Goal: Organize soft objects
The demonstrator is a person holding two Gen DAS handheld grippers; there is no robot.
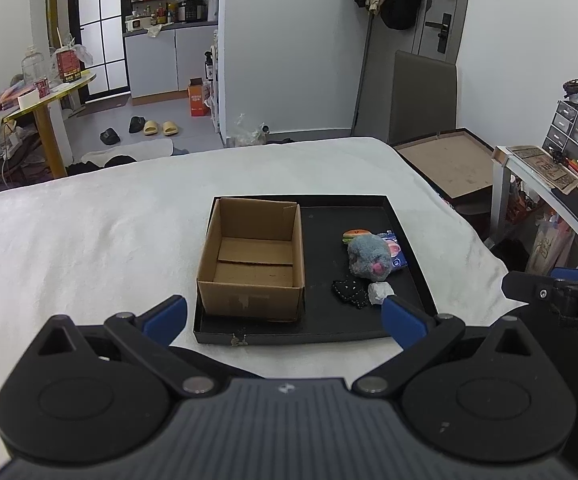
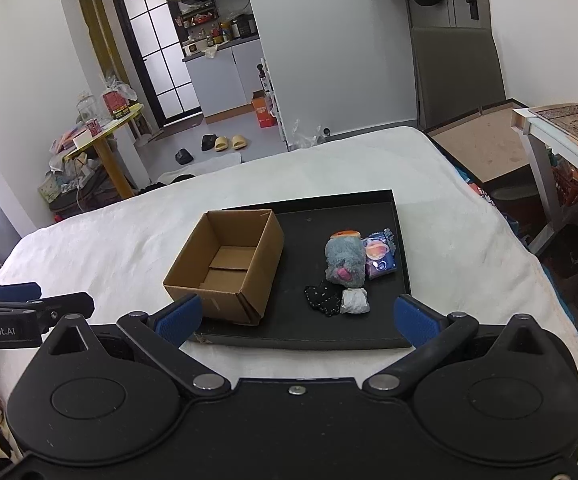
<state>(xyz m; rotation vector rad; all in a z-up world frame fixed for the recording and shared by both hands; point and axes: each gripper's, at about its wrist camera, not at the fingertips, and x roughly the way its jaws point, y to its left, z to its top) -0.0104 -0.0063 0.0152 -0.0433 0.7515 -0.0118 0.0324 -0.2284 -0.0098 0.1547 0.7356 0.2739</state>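
An open, empty cardboard box (image 1: pixel 253 258) (image 2: pixel 227 264) stands in the left half of a black tray (image 1: pixel 321 320) (image 2: pixel 301 332) on a white bed. In the tray's right half lie a grey plush mouse (image 1: pixel 369 258) (image 2: pixel 345 260), a burger-shaped toy (image 1: pixel 356 235) (image 2: pixel 345 234), a blue packet (image 1: pixel 395 250) (image 2: pixel 381 258), a black dotted cloth piece (image 1: pixel 349 292) (image 2: pixel 323 298) and a small white-grey bundle (image 1: pixel 381 293) (image 2: pixel 355 301). My left gripper (image 1: pixel 285 316) is open and empty just short of the tray's near edge. My right gripper (image 2: pixel 297 316) is open and empty, also before the near edge.
The white bed (image 1: pixel 89 240) (image 2: pixel 469 220) extends around the tray. A desk with drawers (image 1: pixel 561 168) (image 2: pixel 561 128) and a flat cardboard box (image 1: pixel 449 164) (image 2: pixel 485 144) stand to the right. A yellow table (image 1: pixel 49 96) (image 2: pixel 105 132) is far left.
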